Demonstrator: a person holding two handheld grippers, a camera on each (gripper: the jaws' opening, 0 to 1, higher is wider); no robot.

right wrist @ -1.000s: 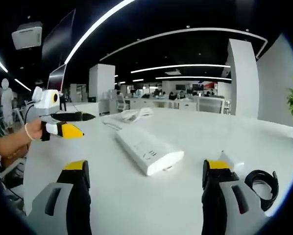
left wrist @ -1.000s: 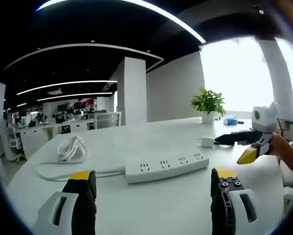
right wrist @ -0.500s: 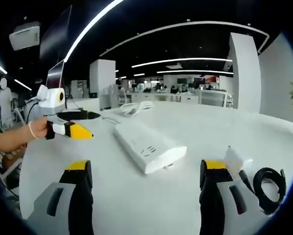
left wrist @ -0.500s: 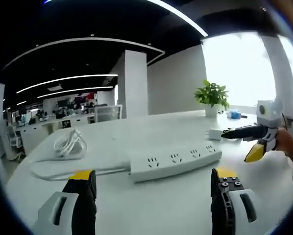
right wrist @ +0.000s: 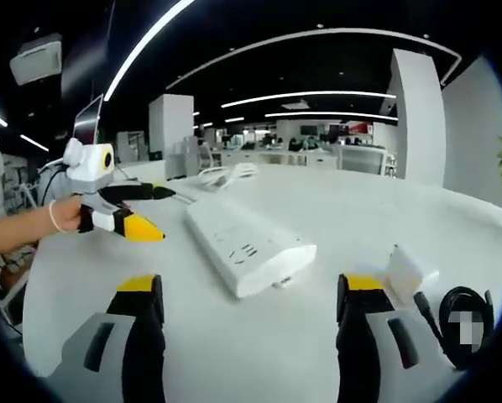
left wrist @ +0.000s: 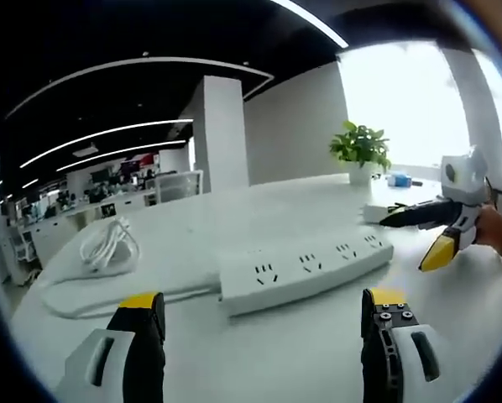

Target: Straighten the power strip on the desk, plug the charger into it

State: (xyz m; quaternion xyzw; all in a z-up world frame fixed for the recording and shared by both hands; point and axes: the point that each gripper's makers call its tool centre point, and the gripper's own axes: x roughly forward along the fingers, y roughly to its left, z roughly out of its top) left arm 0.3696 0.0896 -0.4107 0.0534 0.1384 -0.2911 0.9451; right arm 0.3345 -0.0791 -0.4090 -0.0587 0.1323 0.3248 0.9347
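Power strip [left wrist: 305,270] lies flat on the white desk [left wrist: 259,353], sockets up, just ahead of my left gripper [left wrist: 264,323], whose jaws stand wide apart with nothing between them. Strip runs slantwise in the left gripper view, its right end higher in the frame. From its left end a white cord [left wrist: 91,294] leads off to a loose coil [left wrist: 108,245] further back on the desk.

In the right gripper view I see the same strip [right wrist: 247,248] end-on, lying between my two grippers. My right gripper [right wrist: 247,315] is wide too, empty, hovering over bare desk [right wrist: 234,353]. White charger [right wrist: 406,273] sits on the desk just right of the right jaw, apart from the strip; its black cable [right wrist: 461,323] is coiled beside it, partly blurred.

In the left gripper view the charger [left wrist: 377,212] shows as a small white block past the strip's far end, near the right gripper [left wrist: 415,235] entering from the right, hand [left wrist: 490,239] behind it. Left gripper [right wrist: 154,210] enters the right gripper view from the left, jaws parted, hand [right wrist: 66,217] on it.

Potted plant [left wrist: 360,151] stands further back on the desk. White pillar [left wrist: 220,134] behind.
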